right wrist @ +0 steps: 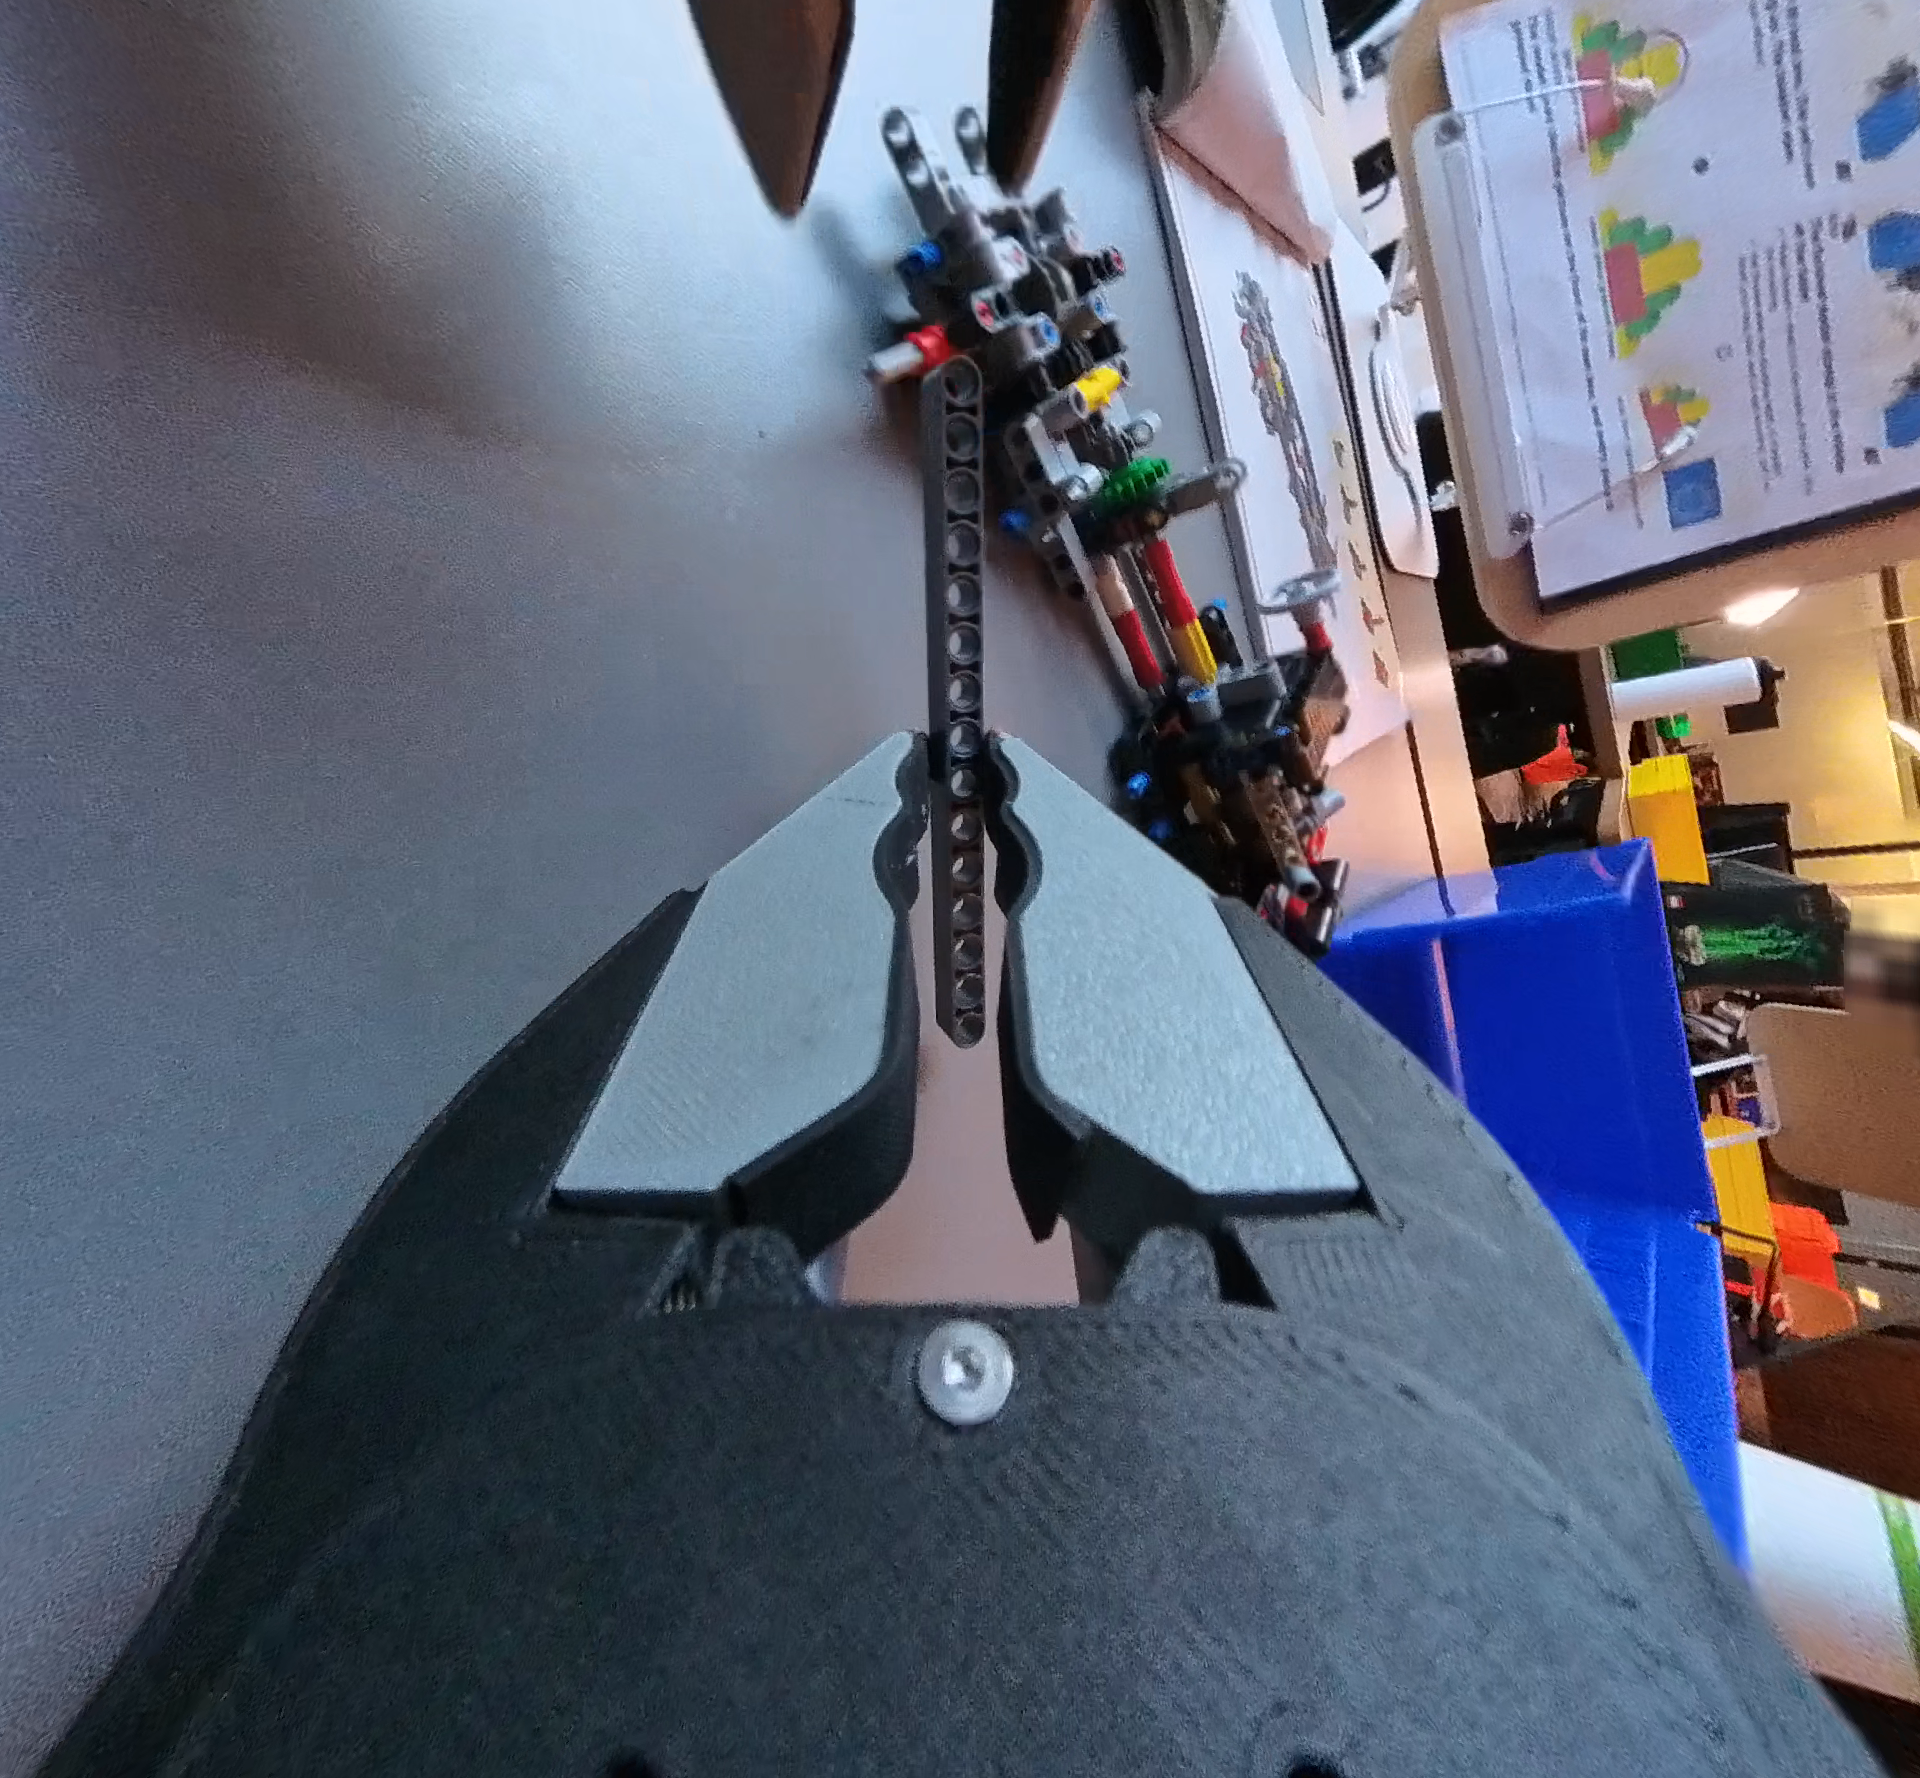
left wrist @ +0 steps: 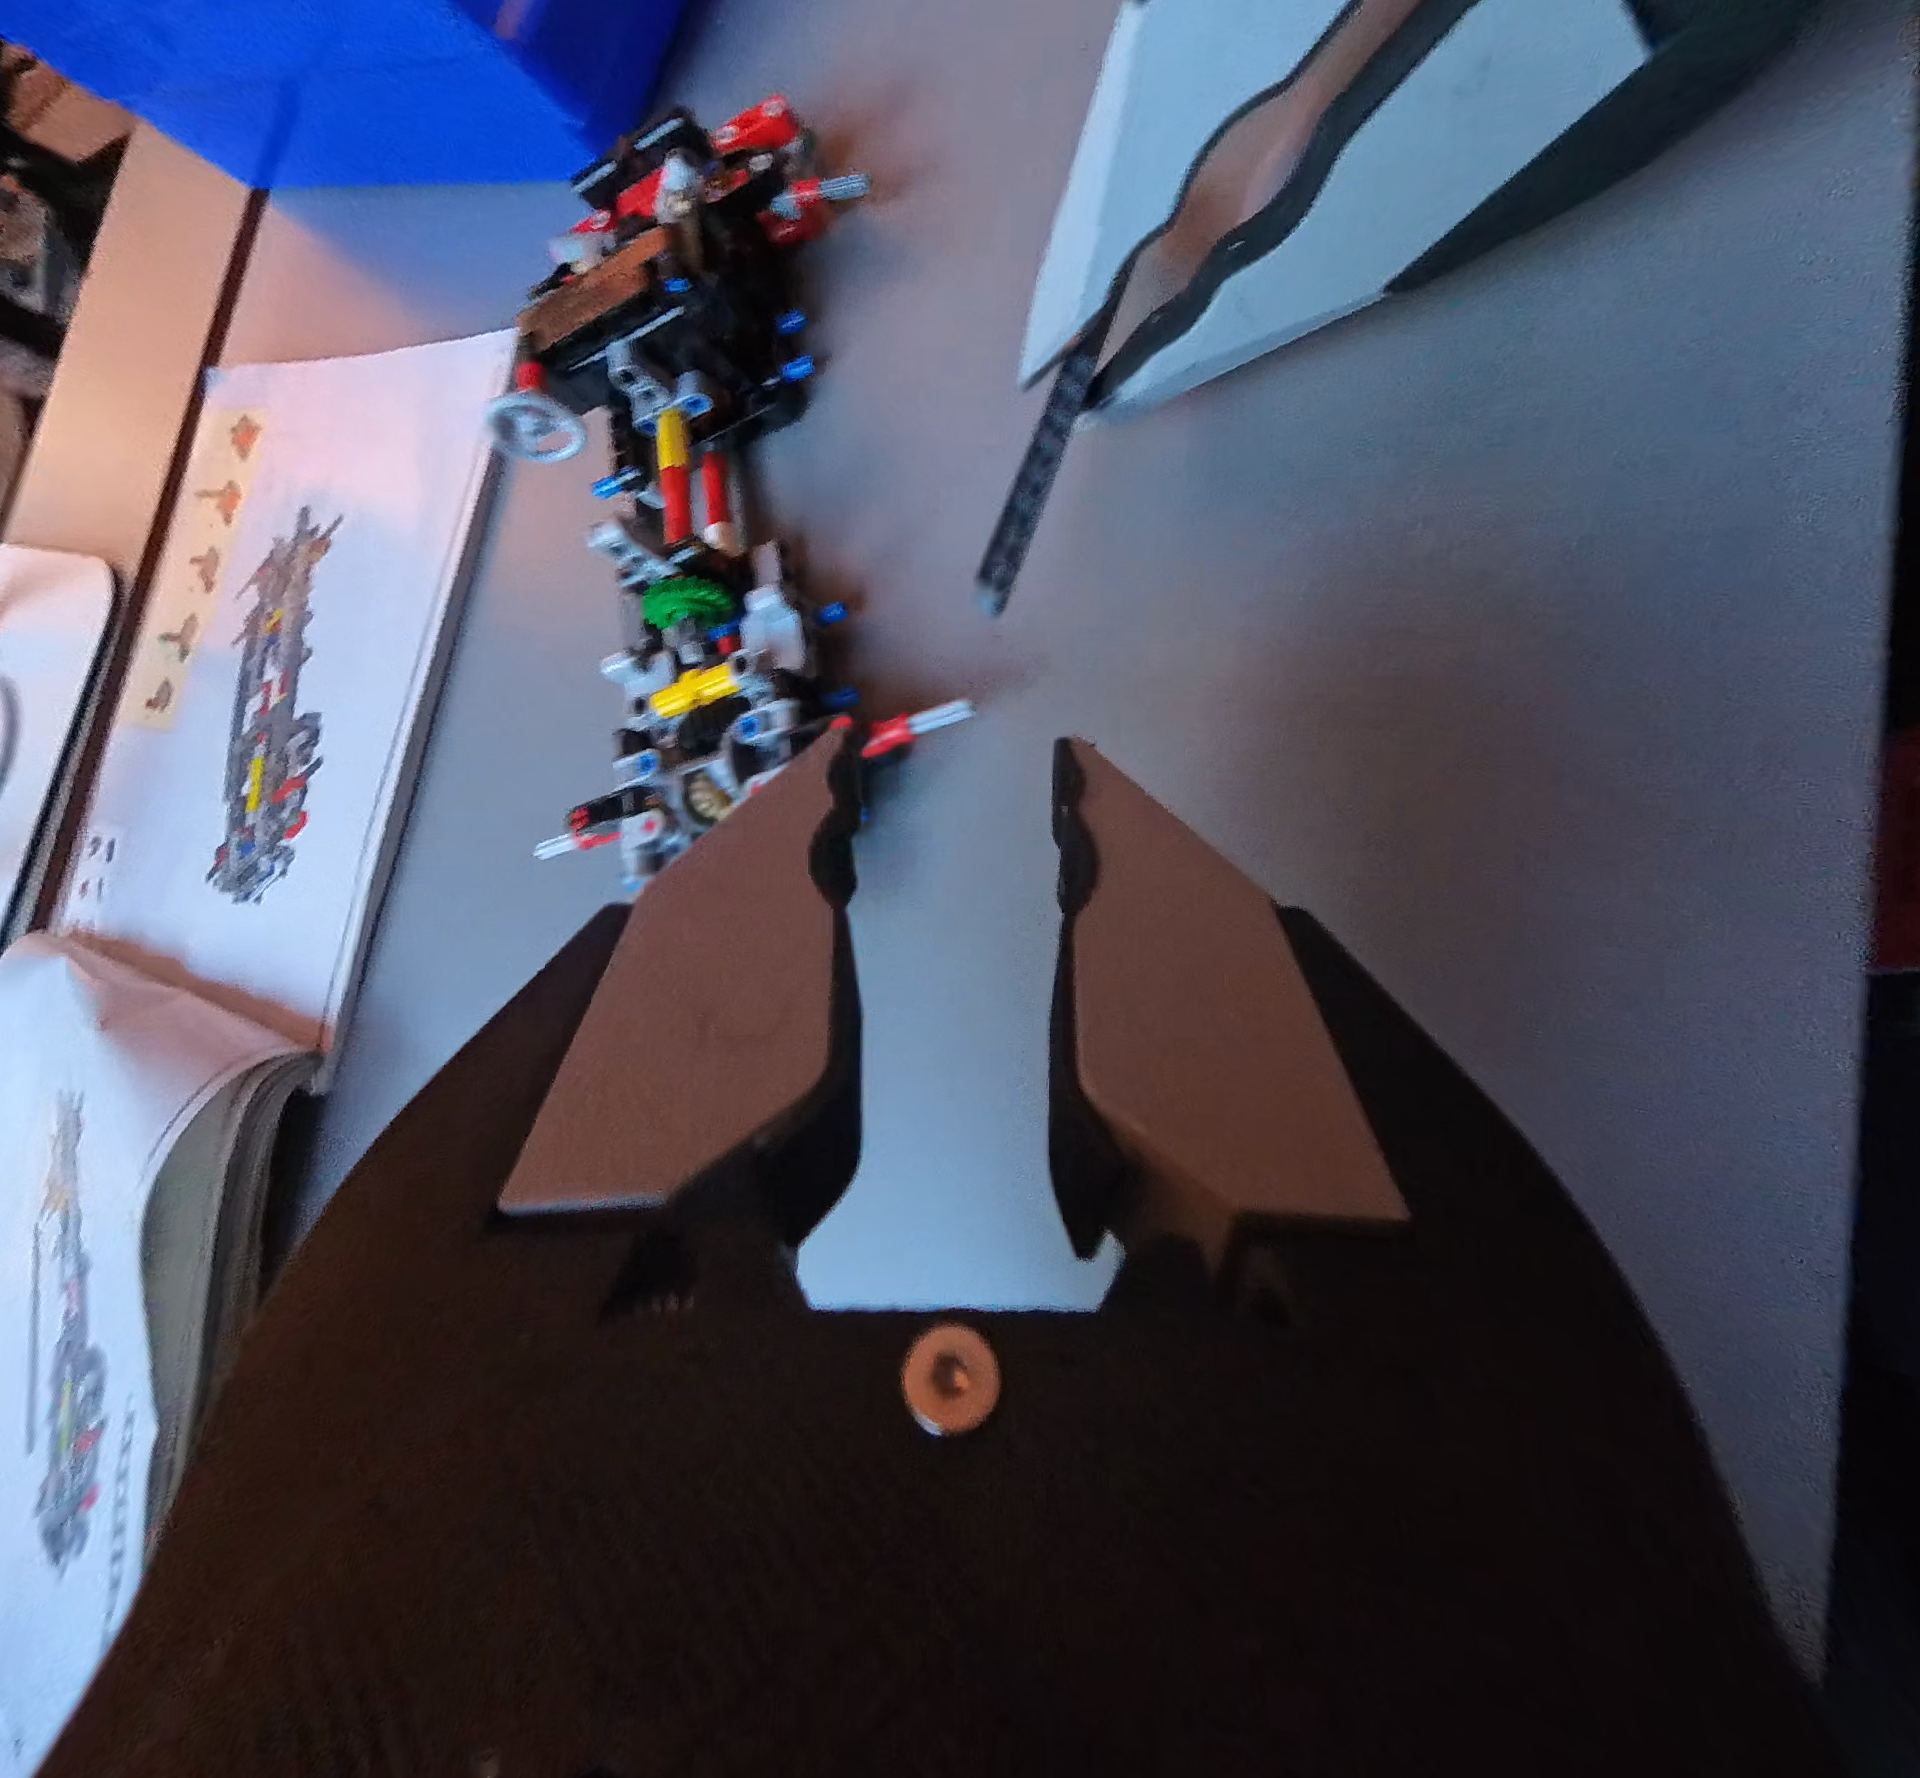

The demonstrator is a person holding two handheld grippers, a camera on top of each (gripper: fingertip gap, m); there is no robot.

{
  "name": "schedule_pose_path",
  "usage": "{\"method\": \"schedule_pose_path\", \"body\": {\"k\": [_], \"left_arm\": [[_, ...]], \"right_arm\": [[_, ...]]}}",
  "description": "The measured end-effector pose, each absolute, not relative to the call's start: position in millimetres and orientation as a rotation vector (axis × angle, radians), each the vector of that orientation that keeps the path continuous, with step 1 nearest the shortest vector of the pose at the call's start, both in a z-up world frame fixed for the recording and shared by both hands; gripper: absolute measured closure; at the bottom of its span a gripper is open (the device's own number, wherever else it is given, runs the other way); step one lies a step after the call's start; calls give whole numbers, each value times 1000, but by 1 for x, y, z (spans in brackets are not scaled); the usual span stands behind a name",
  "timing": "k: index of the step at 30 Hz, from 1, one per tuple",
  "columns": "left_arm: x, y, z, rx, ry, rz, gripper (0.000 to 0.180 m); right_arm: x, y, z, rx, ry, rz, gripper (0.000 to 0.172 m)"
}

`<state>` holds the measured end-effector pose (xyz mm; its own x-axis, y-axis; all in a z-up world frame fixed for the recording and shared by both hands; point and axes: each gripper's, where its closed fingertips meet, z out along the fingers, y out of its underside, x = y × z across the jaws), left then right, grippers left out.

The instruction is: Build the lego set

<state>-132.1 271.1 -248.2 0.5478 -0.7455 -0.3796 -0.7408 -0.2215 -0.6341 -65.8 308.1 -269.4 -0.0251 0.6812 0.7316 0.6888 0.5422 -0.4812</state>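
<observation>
Beam (right wrist: 958, 689), long, dark and full of holes, sits pinched between your right gripper's (right wrist: 958, 752) grey fingertips, both pads pressed on its narrow sides near its middle. Its long axis runs straight ahead along the fingers; the near end lies back between them, and the far end reaches the red-tipped axle at the nearer end of the brick-built chassis (right wrist: 1091, 440). That chassis lies just right of the beam, slanting away from it. Your left gripper (left wrist: 951, 762) hangs spread with nothing between its brown fingers, its left fingertip just beside the chassis end. Bare grey table (right wrist: 364, 585) lies open left of the beam; booklet (left wrist: 312, 637) and blue bin (right wrist: 1558, 1053) crowd the far side.
</observation>
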Motion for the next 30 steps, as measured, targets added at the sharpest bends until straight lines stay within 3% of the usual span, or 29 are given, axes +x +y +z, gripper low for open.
{"method": "schedule_pose_path", "body": {"k": [7,15,24,28,30], "left_arm": [[-175,296,-249,-2113,1057,3,134],[-183,300,-276,-2211,1115,40,155],[-177,303,-272,-2187,1069,5,175],[-176,303,-271,-2195,1075,24,174],[-174,300,-268,-2194,1074,6,165]], "right_arm": [[-58,326,-266,-1254,-1657,87,165],[-57,332,-267,-1301,-1634,120,165],[-56,334,-268,-1359,-1618,209,165],[-56,336,-267,-1367,-1609,211,165],[-55,337,-267,-1367,-1605,205,165]]}}
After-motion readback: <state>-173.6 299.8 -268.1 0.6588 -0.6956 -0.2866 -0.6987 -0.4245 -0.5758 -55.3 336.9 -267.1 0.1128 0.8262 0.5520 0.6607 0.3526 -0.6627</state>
